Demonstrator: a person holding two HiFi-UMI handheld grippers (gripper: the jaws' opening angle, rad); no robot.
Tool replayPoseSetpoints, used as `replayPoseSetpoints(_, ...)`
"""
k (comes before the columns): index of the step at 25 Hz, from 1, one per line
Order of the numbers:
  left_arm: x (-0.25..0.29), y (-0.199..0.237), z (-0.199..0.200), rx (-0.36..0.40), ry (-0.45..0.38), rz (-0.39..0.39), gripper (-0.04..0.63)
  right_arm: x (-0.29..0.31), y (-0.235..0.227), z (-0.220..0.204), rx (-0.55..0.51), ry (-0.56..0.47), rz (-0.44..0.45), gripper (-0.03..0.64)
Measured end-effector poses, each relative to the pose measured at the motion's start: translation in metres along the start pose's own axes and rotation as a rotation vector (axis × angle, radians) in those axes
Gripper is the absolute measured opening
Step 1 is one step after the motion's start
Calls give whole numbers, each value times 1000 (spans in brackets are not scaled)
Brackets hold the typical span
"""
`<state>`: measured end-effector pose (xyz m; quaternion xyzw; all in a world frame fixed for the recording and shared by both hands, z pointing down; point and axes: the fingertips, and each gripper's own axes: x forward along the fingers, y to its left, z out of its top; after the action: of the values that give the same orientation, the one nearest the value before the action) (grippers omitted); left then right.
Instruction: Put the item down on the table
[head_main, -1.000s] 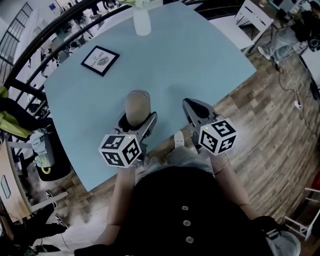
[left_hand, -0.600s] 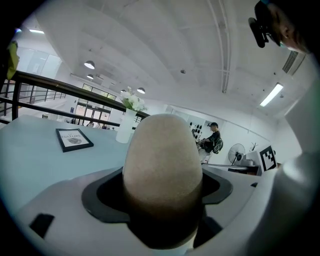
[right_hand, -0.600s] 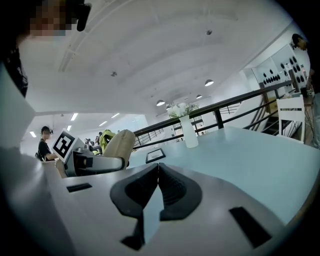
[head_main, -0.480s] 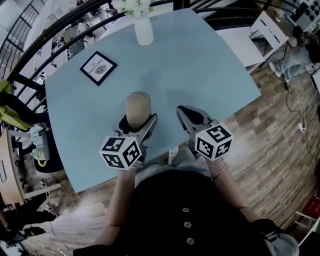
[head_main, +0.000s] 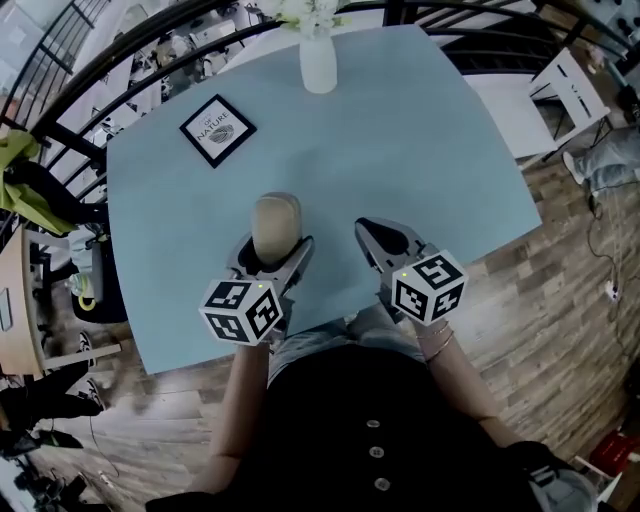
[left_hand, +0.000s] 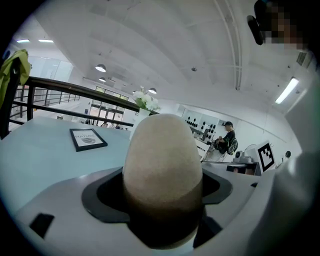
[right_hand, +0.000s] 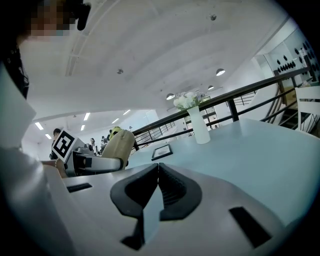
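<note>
Left gripper (head_main: 270, 258) fingers were clenched on the beige rounded item (head_main: 275, 222), upright above the counter (head_main: 400, 130), apparently ready for set-down. Right gripper (head_main: 375, 235) fingers were closed, empty, alongside.

Seen from the head view, the person held a hand-held gripper in each hand, side by side and close in front of the torso, both pointing forward. The left hand-held gripper (head_main: 272, 246) had its jaws clamped on either side of a beige rounded item (head_main: 275, 218), which stood up between them. The right hand-held gripper (head_main: 372, 228) carried nothing, its jaws pressed together. Each marker cube (head_main: 241, 311) sat nearest the body, and both bare forearms (head_main: 247, 400) angled inward from the elbows.
</note>
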<state>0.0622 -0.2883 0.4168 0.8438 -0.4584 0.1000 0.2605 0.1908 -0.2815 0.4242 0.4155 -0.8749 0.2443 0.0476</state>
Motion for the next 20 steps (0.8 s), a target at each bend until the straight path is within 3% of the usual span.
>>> replayPoseSetpoints(13, 5, 25, 3, 13, 56, -19, 410, 30, 5, -3, 21, 32, -9, 5)
replayPoseSetpoints(20, 14, 38, 6, 78, 113, -24, 410, 42, -1, -2, 28, 46, -18, 5)
